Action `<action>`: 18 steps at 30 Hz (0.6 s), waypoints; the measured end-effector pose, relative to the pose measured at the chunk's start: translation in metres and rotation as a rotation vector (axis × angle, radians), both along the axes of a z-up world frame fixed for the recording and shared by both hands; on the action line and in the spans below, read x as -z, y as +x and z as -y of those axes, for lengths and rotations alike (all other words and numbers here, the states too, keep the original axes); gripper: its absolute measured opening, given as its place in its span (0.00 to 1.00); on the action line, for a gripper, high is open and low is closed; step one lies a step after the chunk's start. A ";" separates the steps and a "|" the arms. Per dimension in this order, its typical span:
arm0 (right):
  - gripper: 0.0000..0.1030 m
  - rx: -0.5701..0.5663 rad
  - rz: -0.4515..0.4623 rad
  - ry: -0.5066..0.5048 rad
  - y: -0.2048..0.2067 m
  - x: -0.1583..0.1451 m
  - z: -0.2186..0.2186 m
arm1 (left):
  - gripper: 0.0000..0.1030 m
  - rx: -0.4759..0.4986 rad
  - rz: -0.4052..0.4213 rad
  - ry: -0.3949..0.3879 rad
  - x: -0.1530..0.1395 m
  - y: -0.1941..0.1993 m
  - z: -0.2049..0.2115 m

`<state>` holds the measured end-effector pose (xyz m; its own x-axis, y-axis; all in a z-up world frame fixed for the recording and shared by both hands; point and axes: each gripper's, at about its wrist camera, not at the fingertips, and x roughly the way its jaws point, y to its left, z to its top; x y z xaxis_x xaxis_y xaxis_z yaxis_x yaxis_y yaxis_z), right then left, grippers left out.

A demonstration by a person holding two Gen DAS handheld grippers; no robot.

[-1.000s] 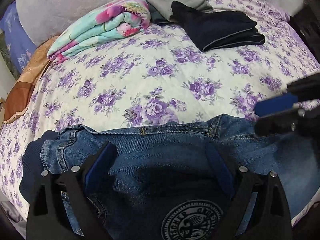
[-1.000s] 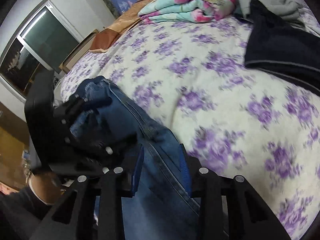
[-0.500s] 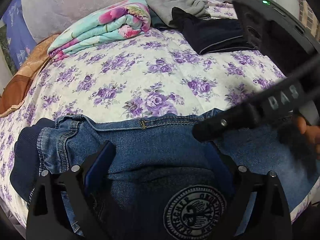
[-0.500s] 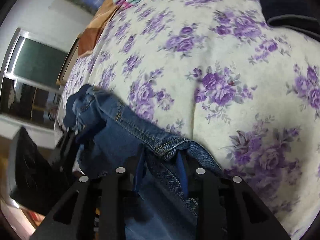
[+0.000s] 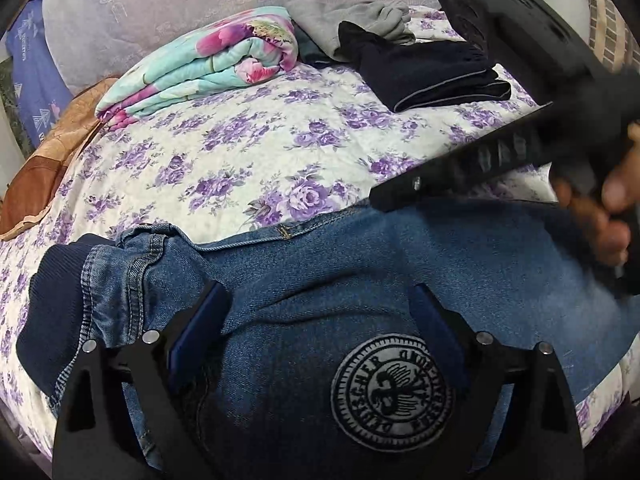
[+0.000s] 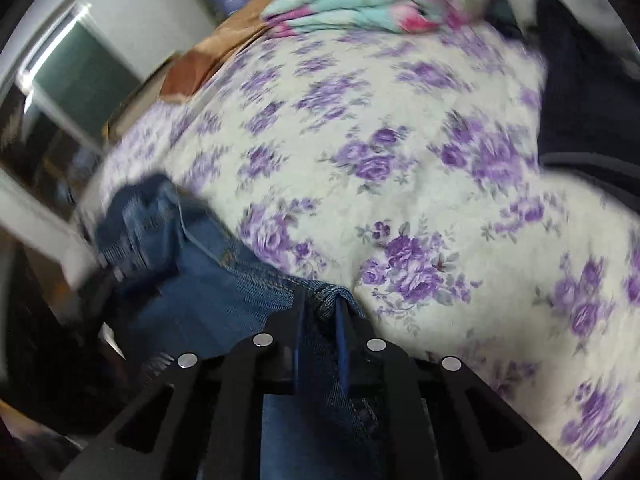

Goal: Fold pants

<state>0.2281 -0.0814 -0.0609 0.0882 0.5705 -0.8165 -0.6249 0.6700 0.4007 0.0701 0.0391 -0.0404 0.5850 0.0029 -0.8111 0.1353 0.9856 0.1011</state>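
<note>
Blue denim pants [image 5: 360,264] lie on the near edge of a bed, with a round grey logo patch [image 5: 394,392] facing up. My left gripper [image 5: 318,312] is open, its blue pads spread wide over the denim just behind the patch. My right gripper [image 6: 322,316] is shut on a folded edge of the pants [image 6: 224,296], the fabric pinched between its pads. In the left wrist view the right gripper's black body [image 5: 500,152] and the hand holding it reach in over the pants from the right.
The bed has a white sheet with purple flowers [image 5: 248,152]. At its far side lie a folded floral blanket [image 5: 200,72], a grey garment [image 5: 360,20] and a folded dark garment [image 5: 432,72]. A brown cloth [image 5: 44,168] lies at the left; a window [image 6: 76,76] is beyond.
My right gripper has closed from nearly open to shut on the pants' edge and swung in above the denim. The left gripper stays open in place.
</note>
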 end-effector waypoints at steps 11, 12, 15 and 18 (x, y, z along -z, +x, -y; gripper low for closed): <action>0.35 0.150 0.272 -0.001 -0.074 -0.062 0.084 | 0.94 -0.130 0.073 -0.017 -0.042 -0.019 -0.035; 0.37 0.134 0.277 -0.009 -0.083 -0.058 0.083 | 0.94 -0.181 0.057 0.052 -0.034 -0.011 -0.040; 0.25 0.117 0.174 -0.162 -0.091 -0.011 0.086 | 0.96 -0.256 -0.023 0.138 -0.003 0.011 -0.052; 0.00 0.267 0.129 -0.102 -0.089 -0.012 0.148 | 0.96 -0.286 -0.037 0.136 -0.008 0.010 -0.053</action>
